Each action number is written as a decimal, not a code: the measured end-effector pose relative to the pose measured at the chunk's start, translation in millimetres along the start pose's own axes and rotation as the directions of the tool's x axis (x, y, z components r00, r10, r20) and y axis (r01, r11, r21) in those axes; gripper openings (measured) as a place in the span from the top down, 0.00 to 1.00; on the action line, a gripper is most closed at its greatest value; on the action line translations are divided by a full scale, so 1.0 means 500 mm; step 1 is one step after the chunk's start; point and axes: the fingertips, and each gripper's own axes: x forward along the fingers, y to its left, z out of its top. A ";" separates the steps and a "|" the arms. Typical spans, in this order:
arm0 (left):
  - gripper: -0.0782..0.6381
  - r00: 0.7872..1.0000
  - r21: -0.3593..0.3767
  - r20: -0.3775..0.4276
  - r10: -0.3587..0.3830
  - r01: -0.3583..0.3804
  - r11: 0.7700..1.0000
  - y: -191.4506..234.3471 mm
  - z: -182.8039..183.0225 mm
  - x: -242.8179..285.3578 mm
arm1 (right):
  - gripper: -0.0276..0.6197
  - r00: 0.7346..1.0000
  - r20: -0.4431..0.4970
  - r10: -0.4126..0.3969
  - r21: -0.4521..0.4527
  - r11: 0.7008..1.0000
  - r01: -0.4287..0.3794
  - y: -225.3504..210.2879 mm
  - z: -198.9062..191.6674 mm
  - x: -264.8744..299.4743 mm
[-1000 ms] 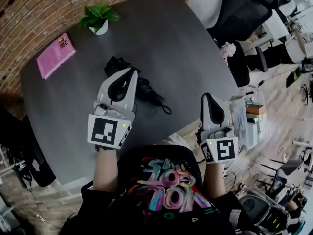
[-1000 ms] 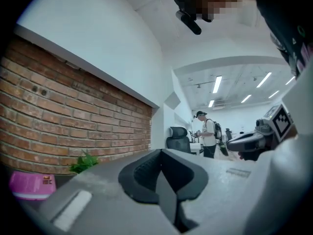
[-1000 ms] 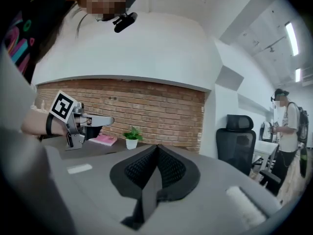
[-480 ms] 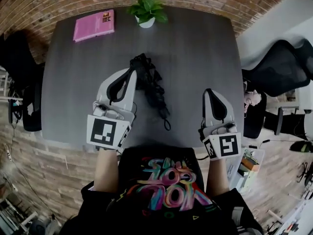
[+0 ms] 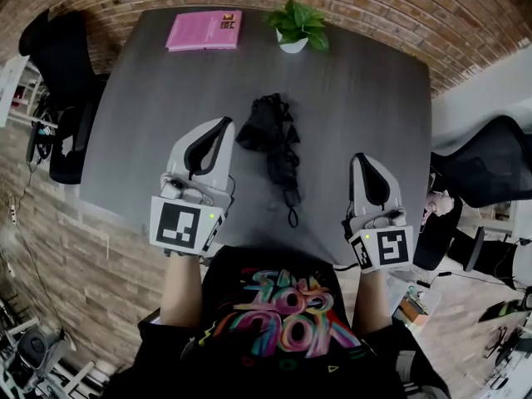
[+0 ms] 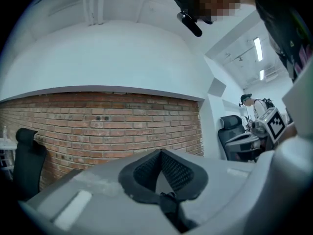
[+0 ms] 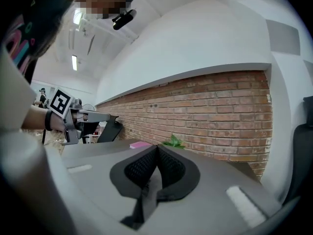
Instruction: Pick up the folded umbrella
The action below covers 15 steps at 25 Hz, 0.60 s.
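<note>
A black folded umbrella (image 5: 273, 140) lies loosely bundled on the dark grey table (image 5: 150, 123), its wrist strap (image 5: 293, 214) trailing toward the near edge. In the head view my left gripper (image 5: 223, 123) hovers just left of the umbrella, jaws together with nothing in them. My right gripper (image 5: 360, 157) is held to the umbrella's right, apart from it, also shut and empty. In the left gripper view the left gripper (image 6: 159, 153) faces a brick wall with its pads meeting. The right gripper (image 7: 156, 148) in its own view is shut too; the umbrella shows in neither gripper view.
A pink book (image 5: 204, 30) lies at the table's far left and a potted plant (image 5: 296, 27) stands at the far middle, both by the brick wall (image 5: 357, 7). Black office chairs stand at left (image 5: 62, 73) and right (image 5: 490, 165).
The view has swung so the table now sits square in front, with the umbrella between the grippers. Both grippers kept their shut pose while turning with the person.
</note>
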 end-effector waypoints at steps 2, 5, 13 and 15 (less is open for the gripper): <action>0.89 1.000 0.008 0.009 0.000 0.000 1.000 0.009 0.006 0.002 | 0.96 1.000 0.001 0.011 -0.005 1.000 -0.011 0.011 0.007 0.012; 0.89 1.000 -0.017 0.000 0.007 -0.007 1.000 0.017 0.005 0.002 | 0.96 1.000 -0.008 0.028 -0.017 0.999 -0.028 0.027 0.009 0.023; 0.89 0.999 -0.048 -0.029 0.023 -0.025 0.999 0.029 -0.018 -0.014 | 0.92 0.996 -0.038 0.083 -0.009 0.996 -0.083 0.063 -0.008 0.056; 0.89 0.999 -0.050 -0.035 0.026 -0.028 0.998 0.032 -0.023 -0.020 | 0.90 0.993 -0.053 0.104 -0.010 0.994 -0.105 0.075 -0.014 0.066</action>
